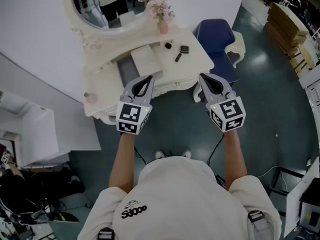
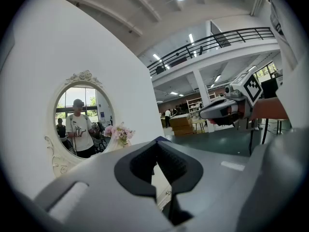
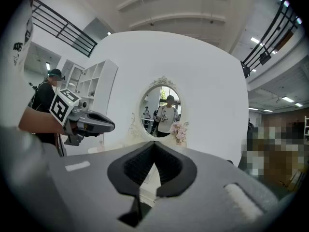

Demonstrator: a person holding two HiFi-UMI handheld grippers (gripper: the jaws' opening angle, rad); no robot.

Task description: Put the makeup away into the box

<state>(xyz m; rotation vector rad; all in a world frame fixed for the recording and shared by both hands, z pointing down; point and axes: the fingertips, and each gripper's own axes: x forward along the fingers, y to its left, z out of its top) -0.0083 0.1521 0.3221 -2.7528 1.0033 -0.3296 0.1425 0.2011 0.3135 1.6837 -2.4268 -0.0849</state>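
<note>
Makeup: three small dark items lie on the desk (image 1: pixel 197 59) towards its right end: a round pot (image 1: pixel 168 45), a compact (image 1: pixel 184 49) just right of it, and a stick (image 1: pixel 178 57) nearer the front edge. All three rest on the desk top, apart from one another and outside the box (image 1: pixel 145 60). The box, a flat white rectangle as far as the head view shows, sits just left of them at the middle of the desk. A small pink item (image 1: pixel 91 98) stands alone at the desk's left end.

Behind the makeup, flowers (image 1: pixel 159 9) in a pink vase stand beside the oval mirror (image 1: pixel 100 4). A blue chair (image 1: pixel 215 36) stands at the right end of the desk.

Left gripper (image 1: pixel 148 78): held off the desk's front edge over the floor (image 1: pixel 175 129), pointing at the desk, well apart from the makeup. Fingers together, nothing between them.

Right gripper (image 1: pixel 202 77): level with the left one, off the desk's right front corner. Fingers together, nothing held. Neither gripper touches the desk or any item.
</note>
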